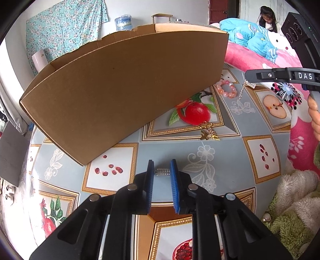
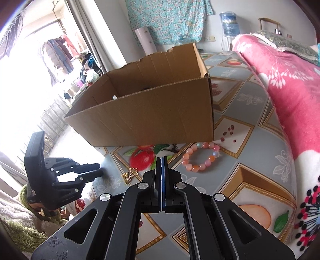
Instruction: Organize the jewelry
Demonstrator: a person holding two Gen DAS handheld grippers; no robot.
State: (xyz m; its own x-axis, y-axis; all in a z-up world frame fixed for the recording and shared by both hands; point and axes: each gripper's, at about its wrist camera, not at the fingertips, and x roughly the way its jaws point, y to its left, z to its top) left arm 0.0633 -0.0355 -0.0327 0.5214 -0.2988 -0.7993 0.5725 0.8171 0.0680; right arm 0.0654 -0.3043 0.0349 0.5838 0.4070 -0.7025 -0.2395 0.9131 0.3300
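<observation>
My left gripper (image 1: 162, 167) points down at the fruit-print tablecloth (image 1: 230, 160), its blue pads shut on a small silver ribbed piece (image 1: 162, 171). My right gripper (image 1: 247, 77) hovers over the table's far right, shut on a thin silver chain piece (image 1: 241, 92) that dangles from its tip. In the right wrist view the right gripper (image 2: 162, 160) has its pads pressed together and the chain is hidden. A pink bead bracelet (image 1: 227, 89) (image 2: 201, 159) and gold butterfly earrings (image 1: 209, 132) (image 2: 131, 175) lie on the cloth beside the open cardboard box (image 1: 120, 90) (image 2: 150, 116).
The box fills the table's back left and has a small white thing (image 2: 114, 97) inside. A pink floral blanket (image 2: 280, 90) borders the table on the right. Green fuzzy fabric (image 1: 290, 226) lies at the near edge. A person (image 1: 267, 18) sits far behind.
</observation>
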